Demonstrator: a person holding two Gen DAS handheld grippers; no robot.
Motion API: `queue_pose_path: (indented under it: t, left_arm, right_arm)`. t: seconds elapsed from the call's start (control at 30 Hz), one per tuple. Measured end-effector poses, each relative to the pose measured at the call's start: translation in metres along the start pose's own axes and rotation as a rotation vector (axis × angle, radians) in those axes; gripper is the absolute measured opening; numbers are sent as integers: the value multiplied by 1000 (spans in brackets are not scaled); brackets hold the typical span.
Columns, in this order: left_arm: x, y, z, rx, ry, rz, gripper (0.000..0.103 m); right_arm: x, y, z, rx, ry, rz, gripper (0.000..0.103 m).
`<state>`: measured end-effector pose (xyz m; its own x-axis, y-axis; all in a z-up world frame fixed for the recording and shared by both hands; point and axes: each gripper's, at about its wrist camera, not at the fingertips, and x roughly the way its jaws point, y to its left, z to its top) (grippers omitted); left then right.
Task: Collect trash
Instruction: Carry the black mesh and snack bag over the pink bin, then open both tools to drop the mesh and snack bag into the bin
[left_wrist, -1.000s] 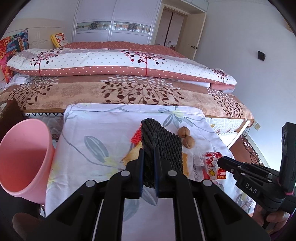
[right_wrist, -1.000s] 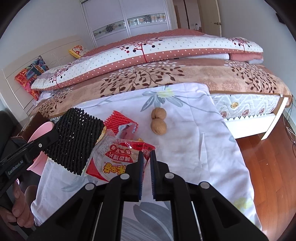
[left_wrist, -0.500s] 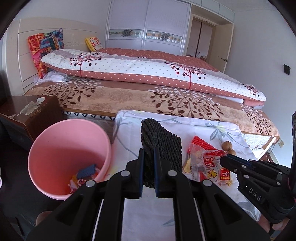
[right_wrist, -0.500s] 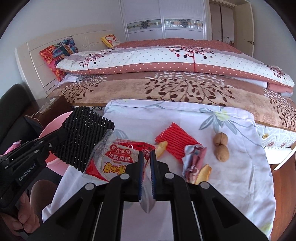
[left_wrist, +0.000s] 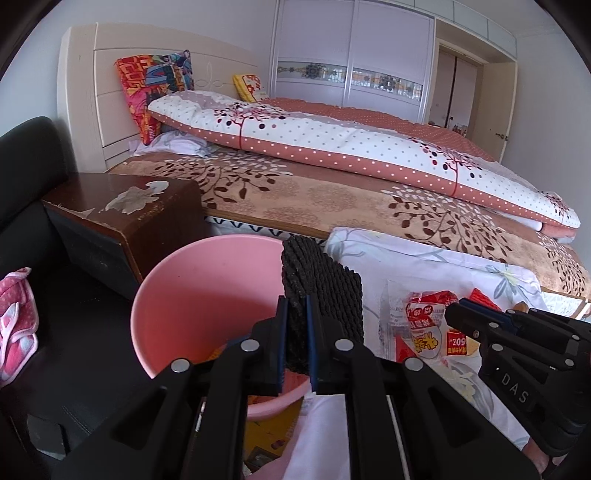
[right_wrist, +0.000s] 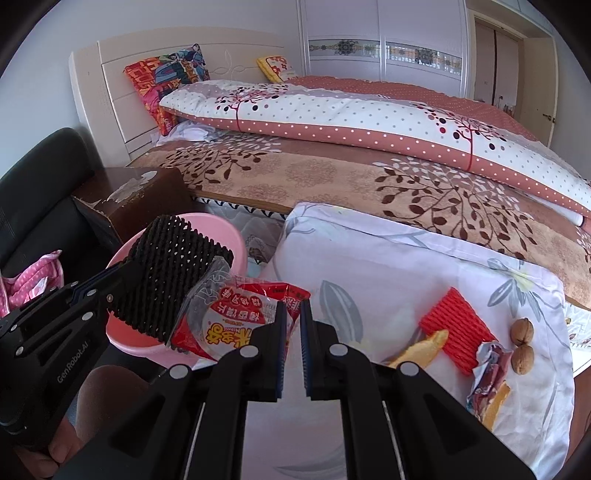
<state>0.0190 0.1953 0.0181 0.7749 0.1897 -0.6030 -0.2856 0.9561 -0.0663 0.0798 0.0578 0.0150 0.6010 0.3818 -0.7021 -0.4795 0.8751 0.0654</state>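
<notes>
**Both claws have carried their trash to the pink bucket**

Compared with a second ago, the view of both cameras has swung from the cloth-covered tabletop (right_wrist: 388, 258) toward the pink bucket (left_wrist: 177, 288). Before, the bucket stood at the far edge of the left view; now its open mouth lies right under and ahead of the left claw (left_wrist: 296, 332).

The left claw is clenched on a black foam net (left_wrist: 321, 291), which stands up between its fingers, over the bucket's rim. The right claw (right_wrist: 291, 332) is clenched on the edge of a red and clear snack wrapper (right_wrist: 229, 317). The wrapper hangs just beside the black net, near the bucket but, I think, not fully over it.

So the carrying step seems almost done, and the next step is likely to let go above the bucket.

Well apart to the right of the right claw, more trash waits on the tabletop: a red foam net (right_wrist: 456, 328), a crumpled wrapper (right_wrist: 487, 373) and two walnuts (right_wrist: 521, 343).
</notes>
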Motion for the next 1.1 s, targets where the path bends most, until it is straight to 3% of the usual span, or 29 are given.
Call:
queue_pose_path:
  t: [0.33,1.1]
  left_arm:
    - [24,48,-3,-37,39,101,9]
    - [76,84,-21,-81,165,164,11]
  right_arm:
    - [36,43,12,-75,40,18,7]
    - [98,88,21,-149,109,35,10]
